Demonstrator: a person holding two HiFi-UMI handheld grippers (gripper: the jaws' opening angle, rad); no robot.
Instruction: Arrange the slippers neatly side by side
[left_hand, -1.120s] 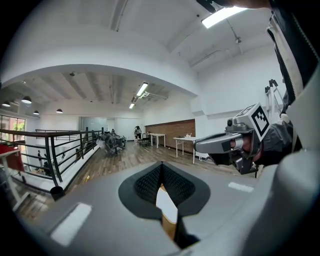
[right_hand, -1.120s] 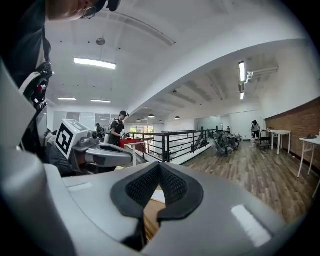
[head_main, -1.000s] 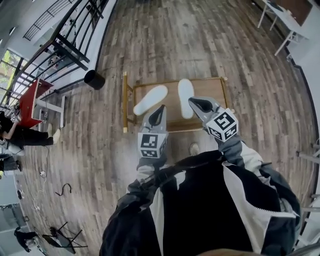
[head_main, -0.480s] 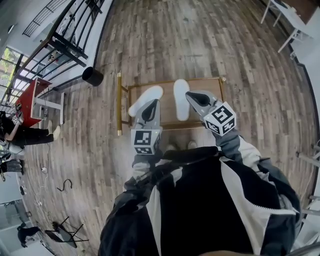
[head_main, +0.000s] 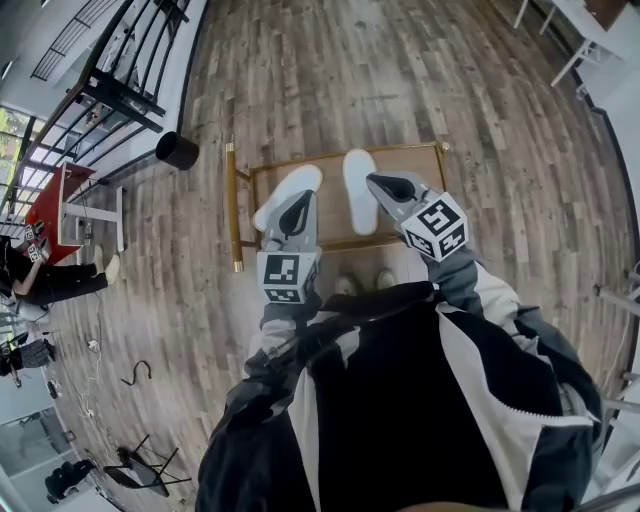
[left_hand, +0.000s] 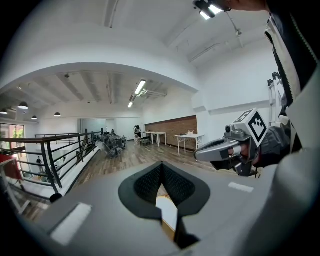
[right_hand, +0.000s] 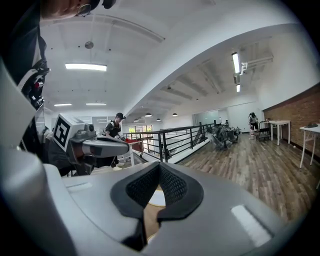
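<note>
Jacket (head_main: 390, 400) black with white panels, zip along one white edge; sleeves grey toward the wrists; shoes (head_main: 347, 285) pale. Left gripper (head_main: 302, 198) and right gripper (head_main: 374, 181): grey shells; black textured pads; black-and-white marker cubes.

No words, numbers or brand names can be read. The only print is black-and-white square code patterns on the marker cubes of the left gripper (head_main: 300, 200), at 7 o'clock, and the right gripper (head_main: 376, 180), at 3 o'clock.
</note>
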